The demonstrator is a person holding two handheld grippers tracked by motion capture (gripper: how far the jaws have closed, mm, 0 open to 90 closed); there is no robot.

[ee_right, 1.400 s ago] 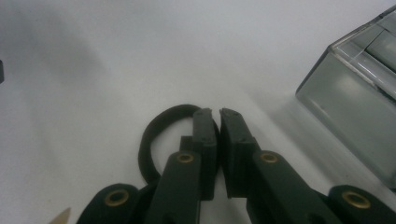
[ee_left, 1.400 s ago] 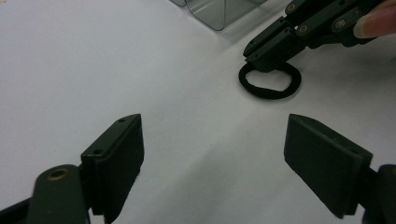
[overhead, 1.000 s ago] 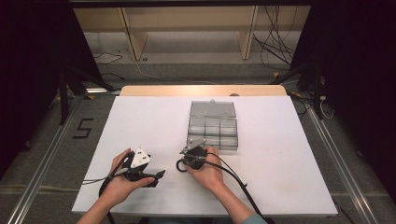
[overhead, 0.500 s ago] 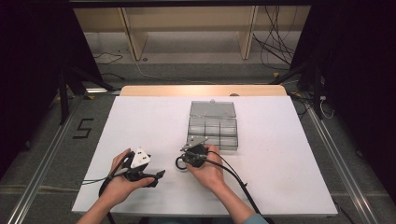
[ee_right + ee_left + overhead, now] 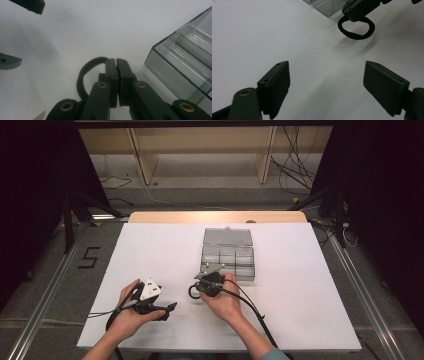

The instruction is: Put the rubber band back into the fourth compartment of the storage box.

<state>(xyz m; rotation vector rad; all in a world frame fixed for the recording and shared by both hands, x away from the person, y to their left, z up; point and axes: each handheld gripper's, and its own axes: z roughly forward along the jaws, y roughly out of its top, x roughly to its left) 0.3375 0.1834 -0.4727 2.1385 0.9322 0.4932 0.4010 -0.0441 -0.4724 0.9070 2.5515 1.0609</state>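
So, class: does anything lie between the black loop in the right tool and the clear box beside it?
Nothing visible does. The right tool is shut on the loop, and bare white table separates it from the open box.

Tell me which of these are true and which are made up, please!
1. The right gripper has its jaws pinched on a black rubber band. True.
2. The left gripper has its jaws shut tight. False: they stand wide apart with nothing between them.
3. The clear plastic box has compartments inside. True.
4. The clear plastic box sits on the floor. False: it sits on the white table.
5. The left gripper is holding the black rubber band too. False: the band hangs from the right gripper alone.
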